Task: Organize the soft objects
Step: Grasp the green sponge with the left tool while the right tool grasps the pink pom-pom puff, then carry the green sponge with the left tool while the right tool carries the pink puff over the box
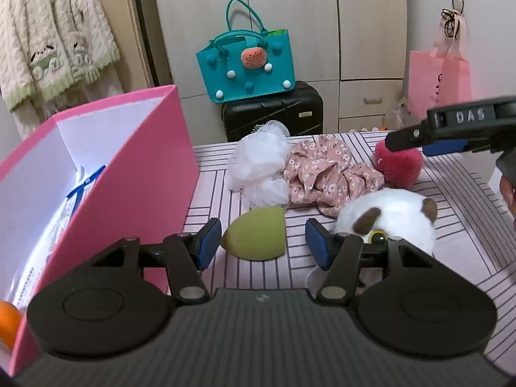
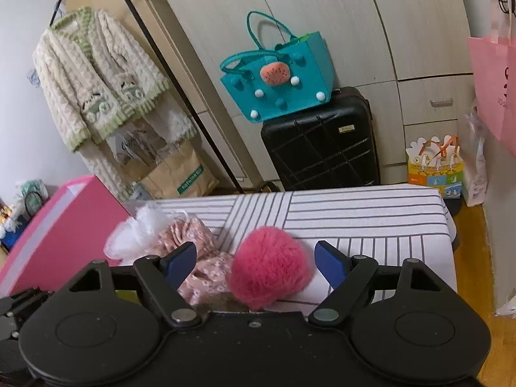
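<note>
On striped cloth [image 1: 451, 248]: left gripper [image 1: 262, 242] jaws apart, straddling green sponge [image 1: 258, 235], pads not touching it. Pink box [image 1: 129, 174] stands open just left of it. White plush [image 1: 387, 219] with brown ears lies at the right pad. Behind: white mesh puff [image 1: 258, 164], touching floral fabric [image 1: 325, 174]. Right gripper [image 2: 256, 259] also spread wide, pink pompom [image 2: 271, 274] between its fingers, contact not clear. Teal bag [image 2: 277, 80] sits on black suitcase [image 2: 322, 142] beyond.

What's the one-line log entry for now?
left gripper: open around green sponge | right gripper: open around pink pompom | pink box: open
</note>
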### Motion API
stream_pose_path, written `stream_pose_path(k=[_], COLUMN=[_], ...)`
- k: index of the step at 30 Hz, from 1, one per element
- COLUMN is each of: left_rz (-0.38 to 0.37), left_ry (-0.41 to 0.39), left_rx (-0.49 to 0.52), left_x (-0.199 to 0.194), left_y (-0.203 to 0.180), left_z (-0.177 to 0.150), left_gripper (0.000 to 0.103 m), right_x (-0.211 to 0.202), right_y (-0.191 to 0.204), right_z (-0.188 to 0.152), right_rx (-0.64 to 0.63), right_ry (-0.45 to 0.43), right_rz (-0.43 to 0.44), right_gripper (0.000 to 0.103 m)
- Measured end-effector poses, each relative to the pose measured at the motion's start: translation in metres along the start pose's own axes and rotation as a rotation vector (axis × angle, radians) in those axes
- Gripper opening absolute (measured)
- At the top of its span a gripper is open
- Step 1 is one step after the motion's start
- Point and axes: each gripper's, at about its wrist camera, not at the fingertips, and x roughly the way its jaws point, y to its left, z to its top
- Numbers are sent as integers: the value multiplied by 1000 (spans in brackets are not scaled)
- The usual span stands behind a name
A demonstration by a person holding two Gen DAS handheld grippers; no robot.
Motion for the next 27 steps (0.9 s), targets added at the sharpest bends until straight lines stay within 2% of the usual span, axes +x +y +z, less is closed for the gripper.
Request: stream_pose_path(k=[8,10,12,13,21,27], left_rz=[-17,-20,-25,-20,-57,-49], left_ry=[13,20,18,12,-6,-63], left_rx=[-51,-66,-69,-70,-84,-79], left_x=[11,13,14,14,5,-13], left_y=[5,7,9,10,12,10], left_z=[-5,-6,-8,-9,-10,-12], left_gripper=[57,54,49,44,43,43], right_x=[16,18,19,19,5,-21], right_y=[3,6,10,10,16,22], right_z=[-8,-11,-13,-14,-18,-28], right_rx=[-46,-76,-121,-124,-137,-149], right_ry=[47,40,26,23,8,-32], right_rz=[-14,-38,-77,-77,-111,-170], right_gripper=[84,78,55,55,51,51])
